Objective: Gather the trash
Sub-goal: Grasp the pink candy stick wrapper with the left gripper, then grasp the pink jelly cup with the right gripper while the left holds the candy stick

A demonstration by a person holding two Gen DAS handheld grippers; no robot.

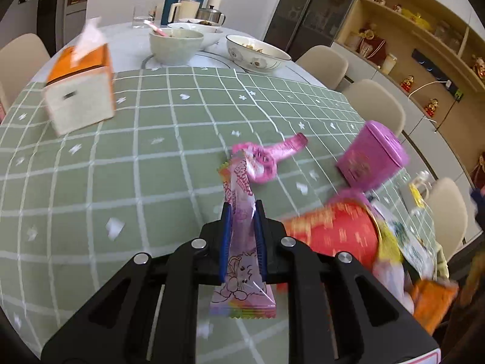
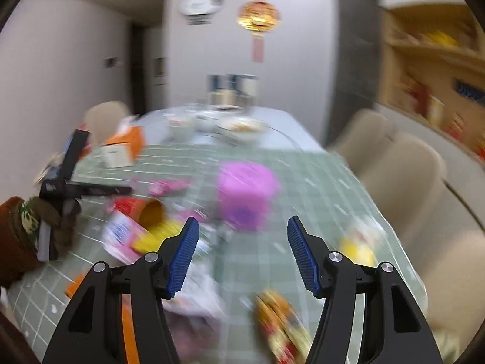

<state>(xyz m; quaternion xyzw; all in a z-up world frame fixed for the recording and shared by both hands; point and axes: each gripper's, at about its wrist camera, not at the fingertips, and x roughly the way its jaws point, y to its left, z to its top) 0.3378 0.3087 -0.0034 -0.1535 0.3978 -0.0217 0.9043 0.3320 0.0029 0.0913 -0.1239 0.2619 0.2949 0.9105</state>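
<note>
My left gripper (image 1: pixel 242 212) is shut on a long pink candy wrapper (image 1: pixel 241 242) and holds it above the green checked tablecloth (image 1: pixel 136 166). Another pink wrapper (image 1: pixel 272 157) lies just beyond it. To the right lie a red paper cup (image 1: pixel 333 233) on its side and more wrappers (image 1: pixel 409 251). My right gripper (image 2: pixel 242 227) is open and empty above the table. Below it, blurred, lie a red-yellow wrapper (image 2: pixel 282 324), a white wrapper (image 2: pixel 200 297) and a yellow wrapper (image 2: pixel 357 251). The red cup (image 2: pixel 142 209) shows at left.
A pink tin (image 1: pixel 372 157) stands at right, also in the right wrist view (image 2: pixel 245 194). An orange tissue box (image 1: pixel 81 88) sits at far left. Bowls (image 1: pixel 257 53) and flasks (image 1: pixel 194 3) stand at the far end. Chairs (image 1: pixel 379 106) line the right side.
</note>
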